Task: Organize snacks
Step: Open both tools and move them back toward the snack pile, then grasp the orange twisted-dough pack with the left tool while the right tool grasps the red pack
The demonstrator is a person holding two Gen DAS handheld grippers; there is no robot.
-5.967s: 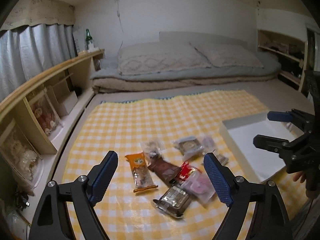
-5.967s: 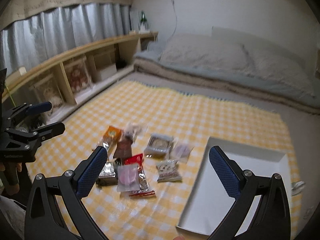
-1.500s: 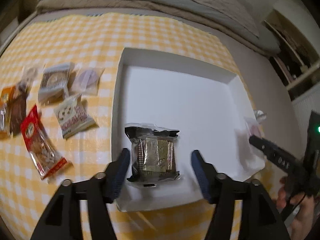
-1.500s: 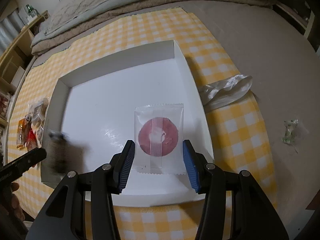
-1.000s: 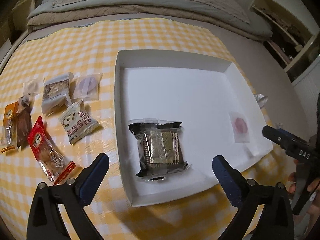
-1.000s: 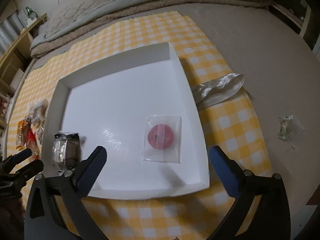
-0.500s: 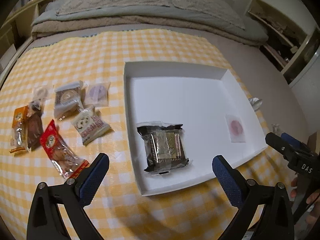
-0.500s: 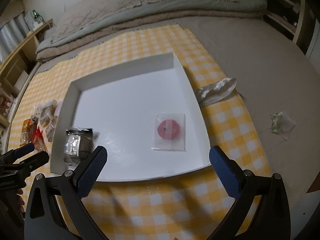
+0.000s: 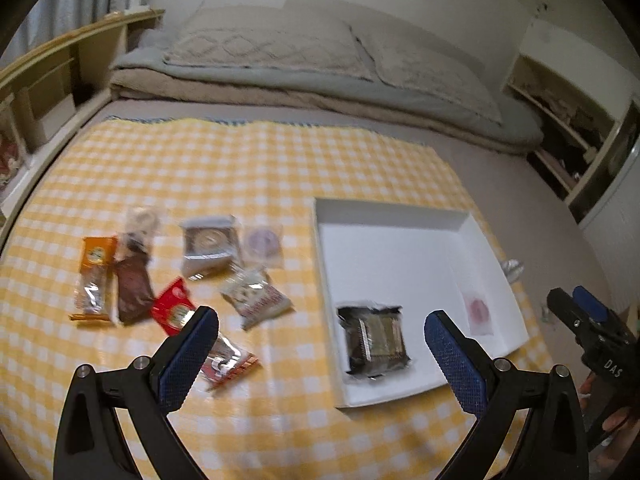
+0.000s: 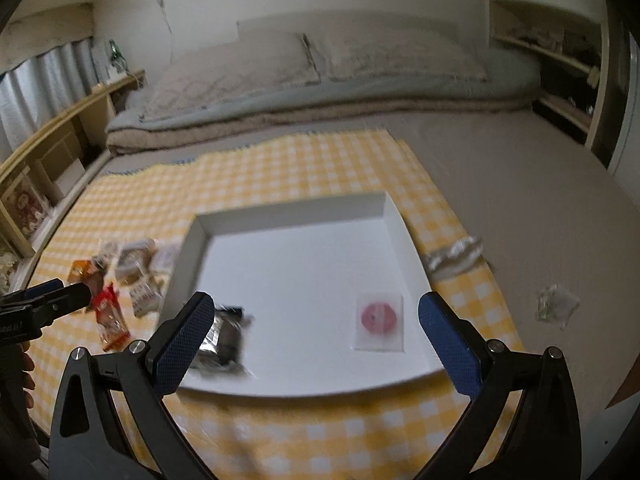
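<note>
A white tray (image 9: 384, 210) (image 10: 280, 216) lies on a yellow checked cloth. Inside it rest a dark foil-wrapped snack (image 9: 376, 338) (image 10: 224, 338) and a clear packet with a pink disc (image 9: 476, 310) (image 10: 378, 318). Several loose snacks lie left of the tray: an orange packet (image 9: 94, 270), a brown bar (image 9: 132, 284), a red packet (image 9: 176, 312), a white patterned packet (image 9: 256, 298), a grey-edged pastry (image 9: 208, 242) and a clear packet with a pale disc (image 9: 262, 240). My left gripper (image 9: 320, 360) hangs open above the cloth. My right gripper (image 10: 310, 346) is open above the tray's near edge.
A folded futon with pillows (image 9: 280, 52) lies beyond the cloth. Wooden shelving (image 9: 44, 80) runs along the left wall, more shelves (image 9: 560, 112) stand at the right. Crumpled wrappers (image 10: 452, 258) (image 10: 556, 304) lie on the bare floor right of the tray.
Both grippers let go of their snacks in the tray, opened, then lifted and pulled back. The views now tilt up toward the bedding.
</note>
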